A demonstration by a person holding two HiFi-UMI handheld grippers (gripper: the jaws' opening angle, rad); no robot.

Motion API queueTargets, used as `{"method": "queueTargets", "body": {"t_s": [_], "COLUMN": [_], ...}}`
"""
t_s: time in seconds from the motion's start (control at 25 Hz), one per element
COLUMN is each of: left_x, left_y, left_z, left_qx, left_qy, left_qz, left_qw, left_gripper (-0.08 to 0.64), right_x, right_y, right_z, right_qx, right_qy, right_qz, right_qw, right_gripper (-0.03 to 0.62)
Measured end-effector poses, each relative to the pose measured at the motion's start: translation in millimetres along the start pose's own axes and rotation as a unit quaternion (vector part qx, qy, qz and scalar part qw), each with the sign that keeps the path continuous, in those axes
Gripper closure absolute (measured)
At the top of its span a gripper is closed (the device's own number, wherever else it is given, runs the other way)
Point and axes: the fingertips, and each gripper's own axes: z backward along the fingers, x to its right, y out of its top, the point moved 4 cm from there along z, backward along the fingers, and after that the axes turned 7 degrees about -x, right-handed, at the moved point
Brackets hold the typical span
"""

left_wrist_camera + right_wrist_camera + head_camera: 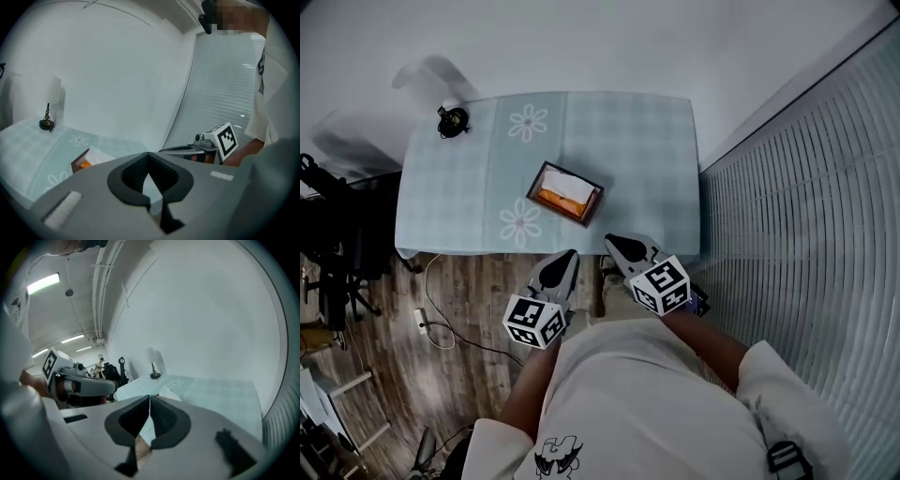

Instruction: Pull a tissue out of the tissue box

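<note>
The task had hardly begun: no tissue was out yet. The brown, open-topped tissue box (565, 193) sat mid-way across the pale blue checked desk (647, 141), with a white tissue (569, 184) lying inside it above an orange patch. The left tool (570, 253) and right tool (610, 240) hung just short of the desk's near edge, both pinched closed and empty.

Bare table (647, 159) lies open between my jaws and the box (565, 193); only a lamp (452, 121) stands at its far left corner.
</note>
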Motion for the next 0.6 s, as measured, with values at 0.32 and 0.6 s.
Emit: {"method": "queueTargets", "body": {"t_s": [0.32, 0.6], "left_x": [-45.2, -80.3], "left_y": [30.9, 21.9], "left_z": [-29.9, -51.1], "left_qx": [-0.011, -0.044], "left_qy": [0.024, 0.012], "left_qz": [0.018, 0.02], "left_qw": [0.9995, 0.9988], "left_gripper": [0.554, 0.554], "right_x": [51.6, 54.7], "right_y": [45.7, 36.1], "right_z": [-50.2, -72.4], "right_qx": [-0.006, -0.049], "right_qy": [0.008, 0.002], "right_qz": [-0.013, -0.022], "right_qw": [1.0, 0.999], "right_gripper": [0.578, 0.578]}}
